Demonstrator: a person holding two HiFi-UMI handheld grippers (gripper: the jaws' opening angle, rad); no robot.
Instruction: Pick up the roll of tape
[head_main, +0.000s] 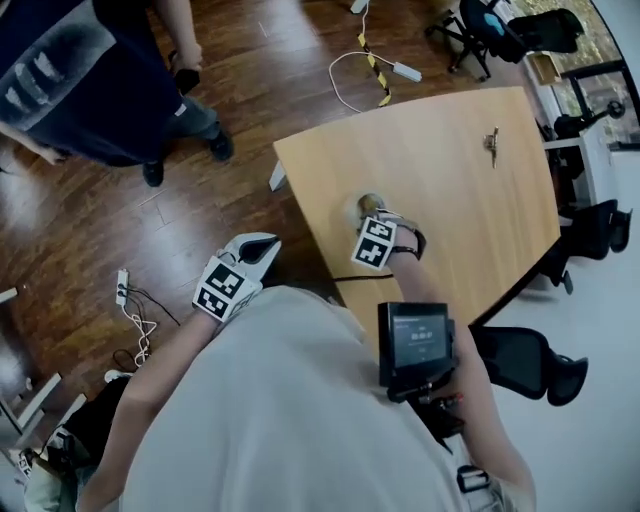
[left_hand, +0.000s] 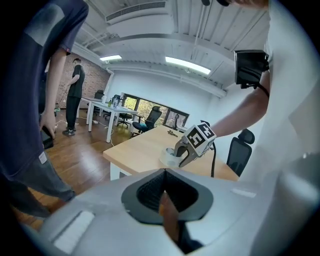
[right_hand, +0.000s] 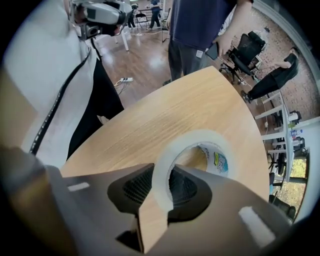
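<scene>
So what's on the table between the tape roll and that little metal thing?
Nothing: the head view shows bare table between the roll of tape and the small metal thing.

A pale wooden table (head_main: 470, 200) with a curved edge stands on a dark plank floor (head_main: 120, 230). A roll of tape (head_main: 368, 207) lies flat on the tabletop. Well apart from the roll, up and to its right in the head view, lies a small metal object (head_main: 491, 143).
</scene>
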